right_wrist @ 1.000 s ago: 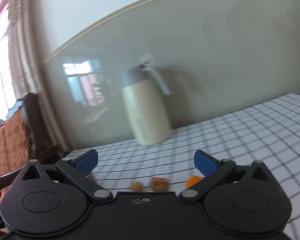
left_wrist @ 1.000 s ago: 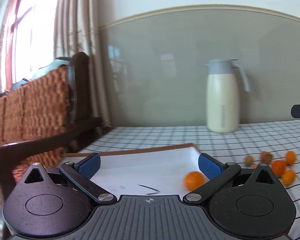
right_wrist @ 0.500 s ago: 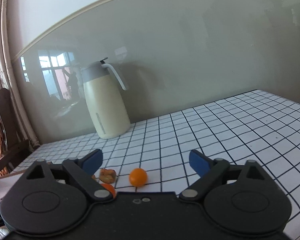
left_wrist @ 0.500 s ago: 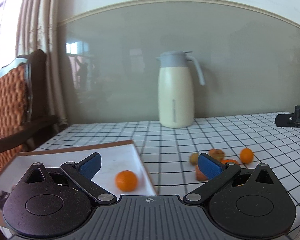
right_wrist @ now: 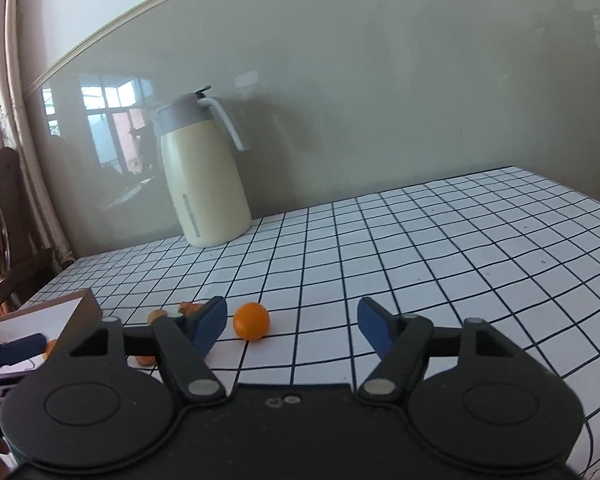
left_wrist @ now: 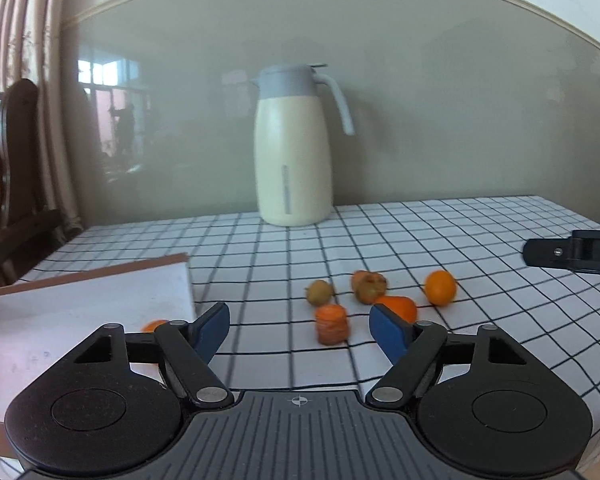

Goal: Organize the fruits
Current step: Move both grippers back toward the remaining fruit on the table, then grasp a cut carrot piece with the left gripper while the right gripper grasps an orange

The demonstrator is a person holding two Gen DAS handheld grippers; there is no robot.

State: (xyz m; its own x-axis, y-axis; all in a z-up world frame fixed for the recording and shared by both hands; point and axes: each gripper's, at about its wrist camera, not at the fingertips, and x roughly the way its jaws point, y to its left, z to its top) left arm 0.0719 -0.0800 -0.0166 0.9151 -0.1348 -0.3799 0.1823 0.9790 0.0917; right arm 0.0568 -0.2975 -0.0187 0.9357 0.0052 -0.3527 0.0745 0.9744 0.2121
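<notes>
The fruits lay loose on the checked tablecloth (left_wrist: pixel 440 240), in a small group just beyond the left gripper (left_wrist: pixel 300 326), whose blue fingers stood wide apart and held nothing. Nearest to it was a carrot-like orange chunk (left_wrist: pixel 332 323), standing on its flat end almost between the fingers; it looked firm and light, so I judged that a hold across its round sides would be safe. Behind it lay a small brownish-green fruit (left_wrist: pixel 319 292), a wrinkled brown-orange fruit (left_wrist: pixel 367 286) that looked soft and could be crushed by a hard squeeze, and another orange piece (left_wrist: pixel 400 306) partly hidden behind the right finger. The small round orange (left_wrist: pixel 441 288) lay a little apart to the right; its skin looked smooth and it would probably roll, so it should be taken across the middle. In the right wrist view this orange (right_wrist: pixel 252 321) lay near the left finger of the right gripper (right_wrist: pixel 292 322), which was also open and empty. To the left stood the white tray with a brown rim (left_wrist: pixel 100 272), and one orange fruit (left_wrist: pixel 154 325) in it was mostly covered by the gripper body. A reddish thing at the left edge of the picture was cut off and I could not name it. The cream thermos jug (left_wrist: pixel 294 152) stood by the wall, well apart from the fruits.
</notes>
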